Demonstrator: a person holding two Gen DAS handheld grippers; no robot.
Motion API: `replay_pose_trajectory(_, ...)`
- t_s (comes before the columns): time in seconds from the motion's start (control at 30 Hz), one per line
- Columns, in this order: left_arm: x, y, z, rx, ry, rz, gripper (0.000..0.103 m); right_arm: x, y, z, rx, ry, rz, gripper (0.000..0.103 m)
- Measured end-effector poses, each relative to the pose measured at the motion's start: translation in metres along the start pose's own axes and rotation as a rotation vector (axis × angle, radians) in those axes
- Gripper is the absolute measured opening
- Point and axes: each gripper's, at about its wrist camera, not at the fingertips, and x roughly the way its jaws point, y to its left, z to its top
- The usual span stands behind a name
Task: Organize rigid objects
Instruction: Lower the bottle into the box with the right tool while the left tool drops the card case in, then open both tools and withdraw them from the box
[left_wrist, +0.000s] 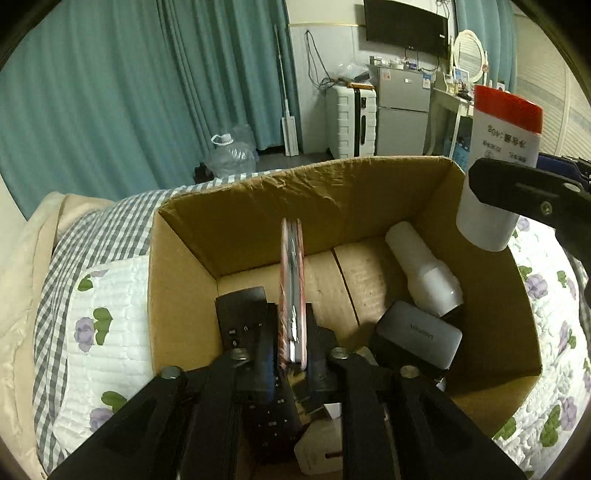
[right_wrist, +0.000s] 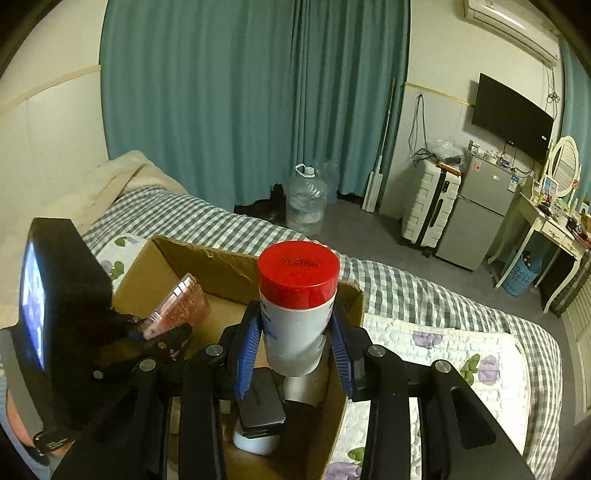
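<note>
A cardboard box (left_wrist: 258, 206) stands open on the bed. My left gripper (left_wrist: 293, 332) is shut on a flat pink case (left_wrist: 293, 288), held on edge inside the box; it also shows in the right wrist view (right_wrist: 177, 306). My right gripper (right_wrist: 295, 343) is shut on a white bottle with a red cap (right_wrist: 298, 306), held upright above the box's right edge; the bottle also shows in the left wrist view (left_wrist: 498, 166). In the box lie a white bottle (left_wrist: 424, 273), a dark grey charger block (left_wrist: 417, 338), a black remote (left_wrist: 243, 314) and a white plug (left_wrist: 319, 448).
The box sits on a floral quilt (left_wrist: 110, 306) over a checked sheet (right_wrist: 406, 291). Beyond the bed are a water jug (right_wrist: 306, 203), a white suitcase (right_wrist: 428, 206), a small fridge (right_wrist: 476, 214) and a dressing table (right_wrist: 543, 229).
</note>
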Motion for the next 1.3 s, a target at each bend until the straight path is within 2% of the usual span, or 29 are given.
replay_pose_trajectory(0.07, -0.011, 0.002, 0.0, -0.009, -0.037, 0.026, 0.059, -0.003, -0.002, -0.001, 0.006, -0.002, -0.004, 0.036)
replay_pose_trajectory(0.13, -0.025, 0.003, 0.001, -0.012, -0.096, 0.035, 0.06, -0.008, -0.003, -0.002, 0.016, -0.003, -0.005, 0.036)
replay_pose_trajectory(0.33, -0.052, 0.008, 0.006, -0.011, -0.151, 0.075, 0.06, -0.014, 0.001, -0.001, 0.008, 0.009, 0.003, 0.036)
replay_pose_trajectory(0.47, -0.051, 0.018, 0.003, -0.03, -0.18, 0.101, 0.06, 0.004, 0.009, -0.003, -0.006, 0.053, 0.023, 0.036)
replay_pose_trajectory(0.7, -0.035, 0.041, -0.004, -0.089, -0.178, 0.051, 0.06, 0.061, 0.026, -0.014, -0.022, 0.177, 0.058, 0.036)
replay_pose_trajectory(0.87, -0.029, 0.048, -0.006, -0.115, -0.171, 0.025, 0.06, 0.076, 0.028, -0.019, -0.015, 0.195, 0.041, 0.039)
replay_pose_trajectory(0.97, -0.035, 0.049, -0.008, -0.117, -0.182, 0.021, 0.06, 0.069, 0.025, -0.019, 0.004, 0.17, 0.011, 0.056)
replay_pose_trajectory(1.1, -0.055, 0.047, -0.006, -0.113, -0.218, 0.033, 0.06, 0.038, 0.016, -0.014, 0.04, 0.126, 0.002, 0.059)
replay_pose_trajectory(1.2, -0.091, 0.043, -0.006, -0.109, -0.278, 0.04, 0.06, 0.01, 0.019, -0.009, 0.021, 0.104, -0.028, 0.064)
replay_pose_trajectory(1.23, -0.1, 0.043, -0.007, -0.11, -0.295, 0.044, 0.062, -0.004, 0.019, -0.007, 0.015, 0.094, -0.043, 0.066)
replay_pose_trajectory(1.27, -0.117, 0.043, -0.008, -0.114, -0.319, 0.045, 0.069, -0.017, 0.02, -0.005, 0.012, 0.08, -0.055, 0.067)
replay_pose_trajectory(1.3, -0.135, 0.043, -0.009, -0.126, -0.344, 0.042, 0.069, -0.037, 0.02, -0.003, 0.014, 0.058, -0.065, 0.069)
